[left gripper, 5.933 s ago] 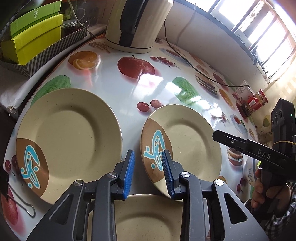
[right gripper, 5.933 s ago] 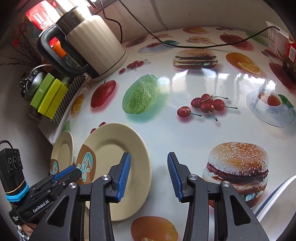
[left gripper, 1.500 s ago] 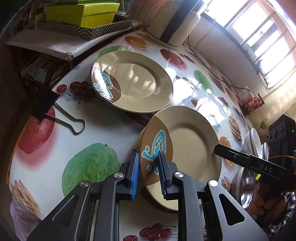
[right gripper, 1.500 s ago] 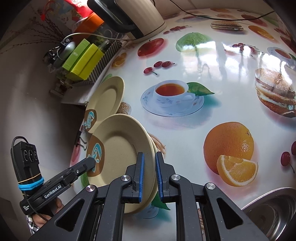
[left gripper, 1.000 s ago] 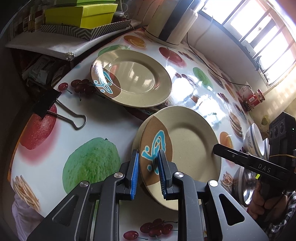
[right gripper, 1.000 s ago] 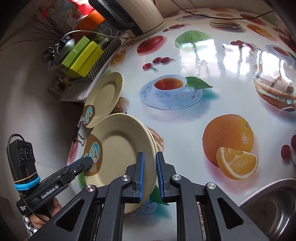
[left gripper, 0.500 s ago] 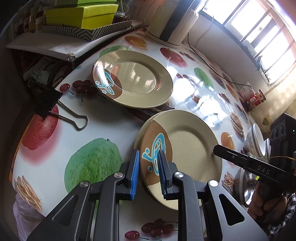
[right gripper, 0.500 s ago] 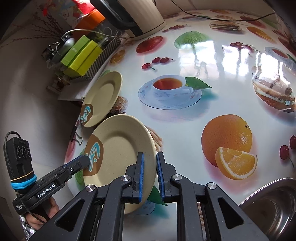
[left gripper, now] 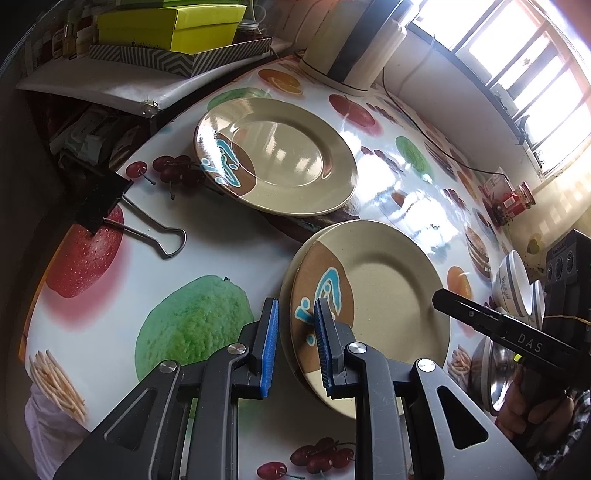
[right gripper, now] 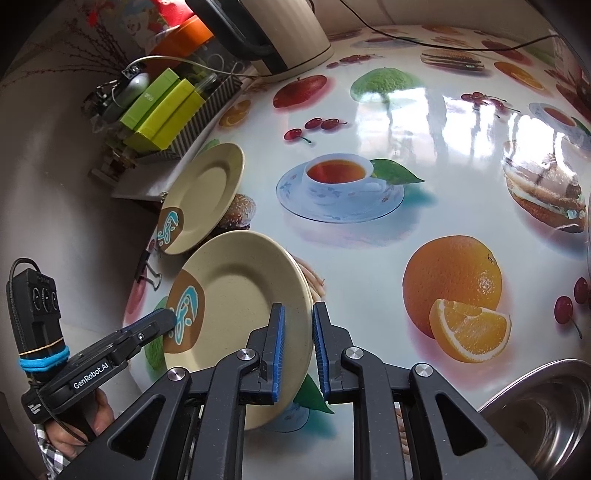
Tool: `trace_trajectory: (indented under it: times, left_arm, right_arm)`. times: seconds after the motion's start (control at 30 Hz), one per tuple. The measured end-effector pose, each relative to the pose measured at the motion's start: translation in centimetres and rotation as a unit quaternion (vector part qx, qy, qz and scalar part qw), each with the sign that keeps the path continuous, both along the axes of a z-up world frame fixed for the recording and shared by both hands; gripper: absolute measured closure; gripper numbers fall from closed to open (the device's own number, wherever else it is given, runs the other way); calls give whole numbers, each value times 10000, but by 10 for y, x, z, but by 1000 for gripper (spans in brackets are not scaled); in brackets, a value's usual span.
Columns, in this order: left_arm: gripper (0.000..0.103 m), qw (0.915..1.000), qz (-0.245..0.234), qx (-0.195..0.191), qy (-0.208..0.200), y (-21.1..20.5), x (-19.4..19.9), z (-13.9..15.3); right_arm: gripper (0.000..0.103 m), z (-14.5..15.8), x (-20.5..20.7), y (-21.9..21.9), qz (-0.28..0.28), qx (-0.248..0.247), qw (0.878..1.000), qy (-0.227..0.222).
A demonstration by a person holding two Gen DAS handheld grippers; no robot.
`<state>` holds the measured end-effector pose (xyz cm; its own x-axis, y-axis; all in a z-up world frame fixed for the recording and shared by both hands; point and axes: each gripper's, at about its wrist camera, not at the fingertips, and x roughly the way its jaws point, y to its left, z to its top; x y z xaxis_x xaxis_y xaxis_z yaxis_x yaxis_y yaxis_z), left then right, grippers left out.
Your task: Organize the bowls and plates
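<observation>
Our left gripper [left gripper: 295,341] and right gripper [right gripper: 298,347] both pinch the top plate [left gripper: 384,291] at the frame's bottom middle, jaws nearly closed.

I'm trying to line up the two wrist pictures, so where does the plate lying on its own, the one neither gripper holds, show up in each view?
Left wrist: the lone plate lies upper centre, beyond the held plates.
Right wrist: it sits at left of centre, above the held plates.
Shared landmark: the cream kettle, behind the plate at the table's far edge, also at the right wrist view's top.
</observation>
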<state>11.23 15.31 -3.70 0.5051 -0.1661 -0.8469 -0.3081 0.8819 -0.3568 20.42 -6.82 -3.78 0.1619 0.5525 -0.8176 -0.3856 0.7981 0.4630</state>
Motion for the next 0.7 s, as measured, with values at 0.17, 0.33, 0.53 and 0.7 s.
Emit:
trace_trajectory:
  times: [0.17,0.33,0.53,0.7]
  left_arm:
    - [83,10000,-4,27,-71,4,0,2]
    - [83,9996,51,227,-157,14,2,6]
    - [83,9989,257,145,-365,37,7,12]
    - [83,9981,446,56,-420,58,16,15]
  right_arm:
    - [75,2,2,2,-14,-114,9999,-95]
    - [63,16,11,0,-72,110,9995,-276]
    - [61,32,27,12,-27,96,9987,-504]
    - [61,33,41,25,21,94,9986,-527]
